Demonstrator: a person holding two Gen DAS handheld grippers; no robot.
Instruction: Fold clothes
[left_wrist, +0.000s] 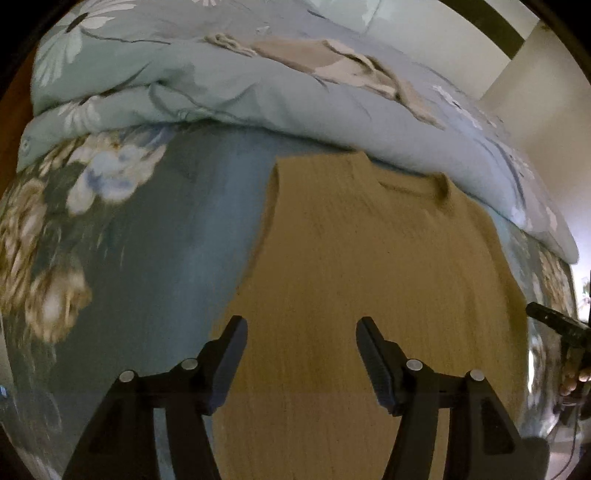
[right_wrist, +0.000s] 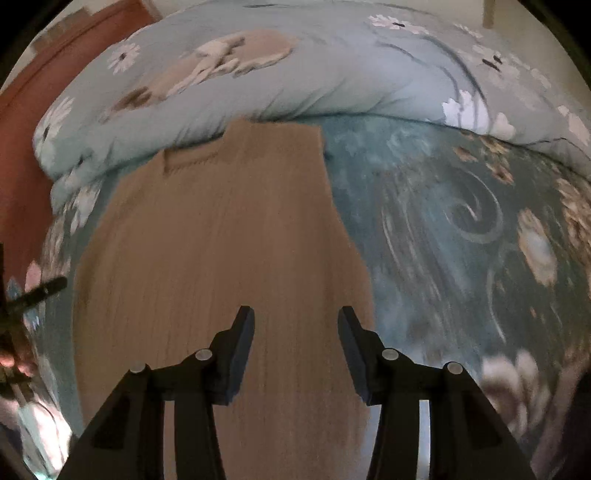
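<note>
A tan ribbed knit garment (left_wrist: 354, 266) lies flat on the bed, its neckline at the far end near the quilt; both long sides look folded in. It also shows in the right wrist view (right_wrist: 229, 251). My left gripper (left_wrist: 301, 323) is open and empty, above the garment's near left part. My right gripper (right_wrist: 295, 312) is open and empty, above the garment's near right part. The right gripper's tip (left_wrist: 554, 321) shows at the right edge of the left wrist view; the left gripper's tip (right_wrist: 40, 291) shows at the left edge of the right wrist view.
A rolled pale blue floral quilt (left_wrist: 229, 85) lies across the far side of the bed, also in the right wrist view (right_wrist: 332, 81). The blue floral bedsheet (left_wrist: 140, 258) surrounds the garment. A reddish door or panel (right_wrist: 26, 122) stands at the left.
</note>
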